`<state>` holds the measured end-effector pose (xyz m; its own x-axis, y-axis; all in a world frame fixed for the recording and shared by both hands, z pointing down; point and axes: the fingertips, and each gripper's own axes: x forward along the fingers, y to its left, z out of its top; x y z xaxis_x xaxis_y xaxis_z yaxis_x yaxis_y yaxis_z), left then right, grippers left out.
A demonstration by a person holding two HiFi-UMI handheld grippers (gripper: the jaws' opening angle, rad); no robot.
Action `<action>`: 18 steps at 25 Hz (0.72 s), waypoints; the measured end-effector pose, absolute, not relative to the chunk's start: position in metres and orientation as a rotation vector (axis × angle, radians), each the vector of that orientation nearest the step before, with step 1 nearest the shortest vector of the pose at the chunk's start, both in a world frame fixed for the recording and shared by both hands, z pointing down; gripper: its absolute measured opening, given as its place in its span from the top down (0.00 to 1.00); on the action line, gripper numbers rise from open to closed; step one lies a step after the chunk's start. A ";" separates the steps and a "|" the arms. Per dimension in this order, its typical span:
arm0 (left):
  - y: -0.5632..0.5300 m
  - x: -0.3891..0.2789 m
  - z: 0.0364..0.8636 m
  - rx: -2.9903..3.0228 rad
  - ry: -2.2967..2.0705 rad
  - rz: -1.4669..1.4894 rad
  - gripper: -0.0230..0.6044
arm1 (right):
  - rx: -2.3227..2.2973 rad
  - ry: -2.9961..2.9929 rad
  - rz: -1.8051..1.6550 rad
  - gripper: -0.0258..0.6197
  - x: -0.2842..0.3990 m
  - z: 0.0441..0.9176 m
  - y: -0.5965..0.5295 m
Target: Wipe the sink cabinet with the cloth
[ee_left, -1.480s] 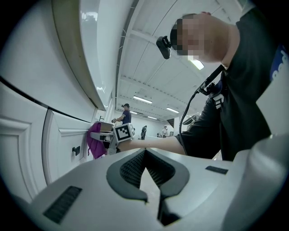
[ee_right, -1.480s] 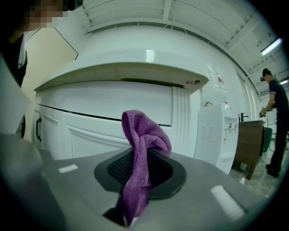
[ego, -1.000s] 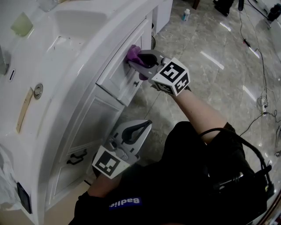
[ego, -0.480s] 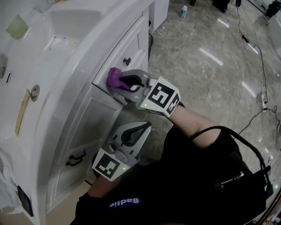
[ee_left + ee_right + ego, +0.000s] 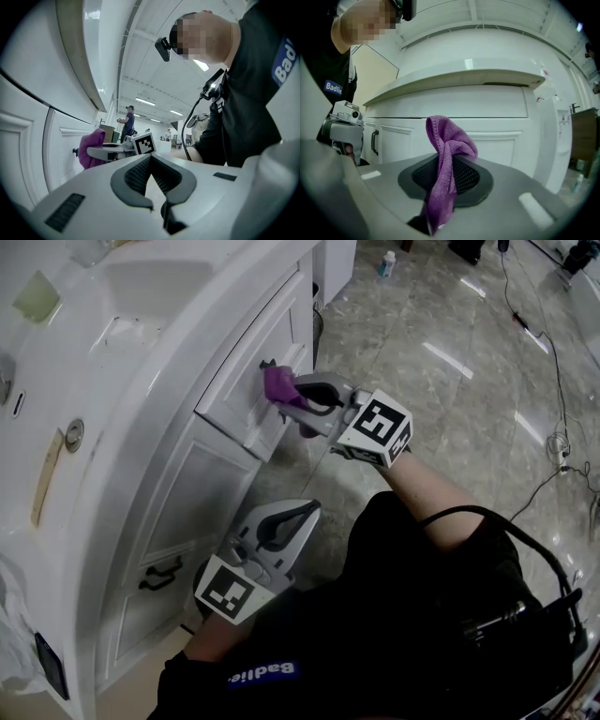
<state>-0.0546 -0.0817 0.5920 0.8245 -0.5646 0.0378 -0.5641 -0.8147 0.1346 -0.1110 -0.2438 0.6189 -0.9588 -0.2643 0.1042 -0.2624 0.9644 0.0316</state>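
While the right tongs (image 5: 289, 397) clamp the purple cloth (image 5: 278, 384) against the drawer front (image 5: 242, 385) of the white sink cabinet (image 5: 141, 427), just below its small dark knob (image 5: 266, 364), the left tongs (image 5: 306, 509) hang closed and empty near the lower door (image 5: 176, 512).

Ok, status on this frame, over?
Right hand-held gripper shut on purple cloth, at the drawer front of the sink cabinet. Left hand-held gripper shut, empty, off the cabinet. Nothing in the way.
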 end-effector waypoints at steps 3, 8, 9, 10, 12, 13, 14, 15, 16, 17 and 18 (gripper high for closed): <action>-0.079 -0.053 0.595 2.858 -0.887 -0.007 0.96 | 0.557 -2.967 -0.039 0.85 -0.081 0.628 -0.287; -0.077 -0.049 0.600 2.847 -0.879 0.013 0.96 | 0.777 -2.866 -0.031 0.85 -0.051 0.647 -0.356; -0.077 -0.049 0.601 2.845 -0.880 0.016 0.96 | 0.811 -2.845 -0.027 0.85 -0.049 0.650 -0.368; -0.077 -0.049 0.602 2.842 -0.881 0.018 0.96 | 0.842 -2.826 -0.018 0.85 -0.047 0.654 -0.380; -0.078 -0.048 0.605 2.841 -0.881 0.023 0.96 | 0.890 -2.796 0.022 0.85 -0.046 0.663 -0.399; -0.078 -0.047 0.607 2.841 -0.879 0.029 0.96 | 0.901 -2.784 0.045 0.85 -0.047 0.669 -0.406; -0.077 -0.047 0.610 2.838 -0.876 0.037 0.96 | 0.901 -2.774 0.065 0.85 -0.048 0.674 -0.411; -0.077 -0.047 0.612 2.833 -0.874 0.041 0.96 | 0.893 -2.766 0.081 0.85 -0.050 0.680 -0.413; -0.077 -0.047 0.613 2.827 -0.875 0.040 0.96 | 0.877 -2.760 0.091 0.85 -0.054 0.685 -0.413; -0.078 -0.048 0.614 2.822 -0.877 0.036 0.96 | 0.858 -2.757 0.095 0.85 -0.058 0.690 -0.412; -0.078 -0.049 0.615 2.819 -0.878 0.032 0.95 | 0.840 -2.757 0.095 0.85 -0.062 0.693 -0.409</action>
<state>-0.0487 -0.0779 0.6146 0.8244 -0.5608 0.0762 -0.5649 -0.8069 0.1727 -0.0625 -0.4087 0.6932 -0.8003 -0.5391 0.2625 -0.5559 0.8312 0.0124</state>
